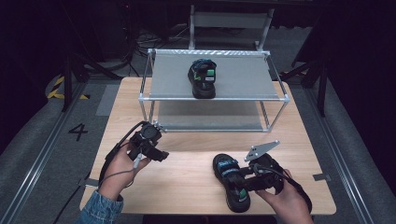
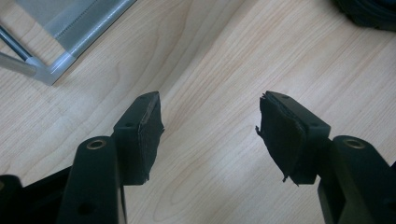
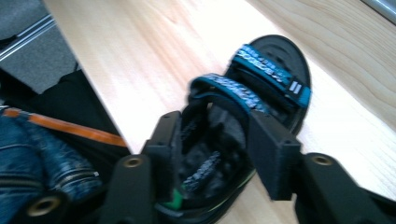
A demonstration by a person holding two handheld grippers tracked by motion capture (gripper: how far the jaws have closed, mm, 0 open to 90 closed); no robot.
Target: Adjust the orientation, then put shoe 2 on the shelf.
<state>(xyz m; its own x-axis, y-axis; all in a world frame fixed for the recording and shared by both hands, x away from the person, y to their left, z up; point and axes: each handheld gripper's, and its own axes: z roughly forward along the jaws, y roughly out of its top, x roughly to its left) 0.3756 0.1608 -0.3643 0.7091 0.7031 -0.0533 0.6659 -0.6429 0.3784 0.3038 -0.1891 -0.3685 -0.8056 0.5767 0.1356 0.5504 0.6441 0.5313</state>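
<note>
A black sandal with blue straps (image 1: 230, 177) (image 3: 266, 70) lies on the wooden table (image 1: 187, 182) near its front right. My right gripper (image 1: 243, 181) (image 3: 219, 135) reaches over the sandal's heel end, its jaws apart on either side of the rear strap and heel, so it stands open around it. A matching sandal (image 1: 202, 78) rests on the top shelf of a metal rack (image 1: 247, 74). My left gripper (image 1: 161, 154) (image 2: 210, 126) hovers open over bare wood to the left, nothing between its pads, and the edge of the near sandal (image 2: 369, 11) lies beyond it.
The rack has a grey top shelf and a lower shelf (image 1: 210, 119), standing at the table's far half. Its front left corner post (image 2: 46, 70) is close to my left gripper. Dark floor and cables surround the table.
</note>
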